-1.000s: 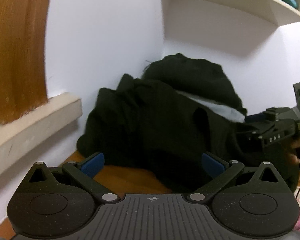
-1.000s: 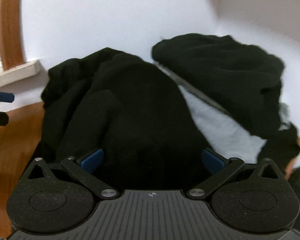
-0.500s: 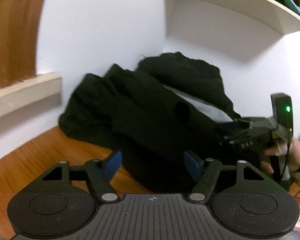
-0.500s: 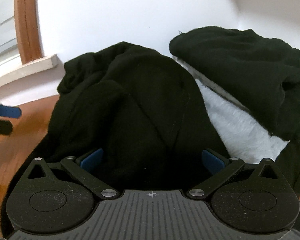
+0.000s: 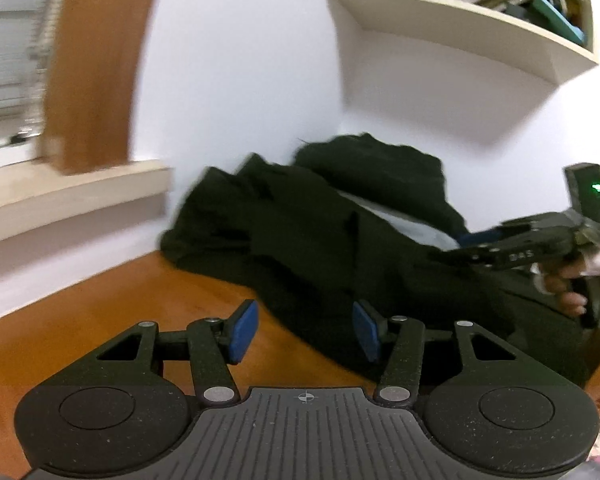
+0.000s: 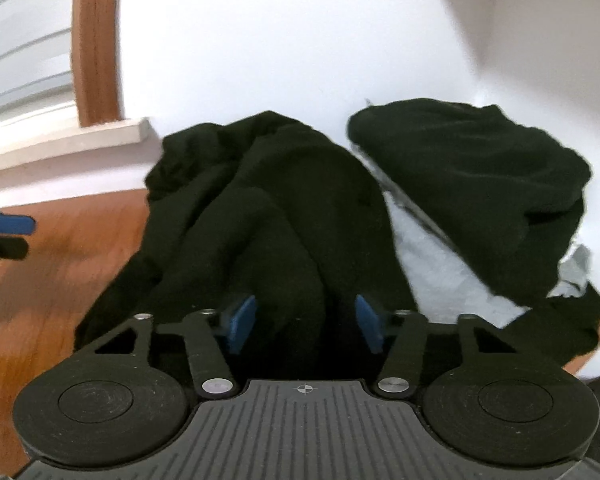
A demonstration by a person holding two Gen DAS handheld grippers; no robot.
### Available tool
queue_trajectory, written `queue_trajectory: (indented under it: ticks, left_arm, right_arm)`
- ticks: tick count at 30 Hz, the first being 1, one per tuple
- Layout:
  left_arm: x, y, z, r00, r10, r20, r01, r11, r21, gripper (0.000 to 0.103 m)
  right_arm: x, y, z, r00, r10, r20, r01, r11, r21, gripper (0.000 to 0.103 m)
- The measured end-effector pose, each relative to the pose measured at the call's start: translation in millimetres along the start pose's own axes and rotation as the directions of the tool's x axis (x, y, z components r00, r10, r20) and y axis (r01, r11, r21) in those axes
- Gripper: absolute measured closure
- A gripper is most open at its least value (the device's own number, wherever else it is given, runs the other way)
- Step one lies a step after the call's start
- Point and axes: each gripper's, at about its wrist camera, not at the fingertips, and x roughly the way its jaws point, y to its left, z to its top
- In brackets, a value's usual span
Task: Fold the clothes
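Black clothes pile (image 6: 284, 216) heaped on table (image 5: 112, 312) against wall; right gripper (image 6: 305, 324) nearer, right at its front fold, jaws just narrowing around cloth, not yet pinching; left gripper (image 5: 305, 330) half-spread, short of pile's front edge, nothing between.

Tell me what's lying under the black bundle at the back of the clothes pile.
A pale grey garment shows beneath the black bundle, sloping down beside the black garment. How far it runs underneath is hidden.
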Motion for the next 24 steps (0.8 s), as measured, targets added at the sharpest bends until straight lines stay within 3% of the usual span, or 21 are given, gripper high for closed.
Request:
queue_trajectory:
  ticks: [5,9,14,24]
  left_arm:
    - [-7,27,-10,1.000,0.009,0.012,-0.009,0.999,-0.037,0.054]
    - [-7,43,-19,1.000,-0.005,0.015,0.006,0.998,-0.067,0.059]
    - [-4,49,-22,1.000,0.016,0.004,-0.015,0.997,-0.074,0.061]
    - [-6,37,-23,1.000,-0.007,0.004,0.007,1.000,-0.025,0.061]
  right_arm:
    - [-8,14,4,1.000,-0.002,-0.003,0.002,1.000,0.013,0.051]
    - [-13,48,7,0.999,0.041,-0.036,-0.041,0.999,-0.012,0.051]
    - [-17,88,-4,0.995,0.067,-0.074,-0.073,0.994,-0.077,0.042]
    - [3,101,-27,0.991,0.000,-0.135,-0.026,0.981,-0.192,0.040]
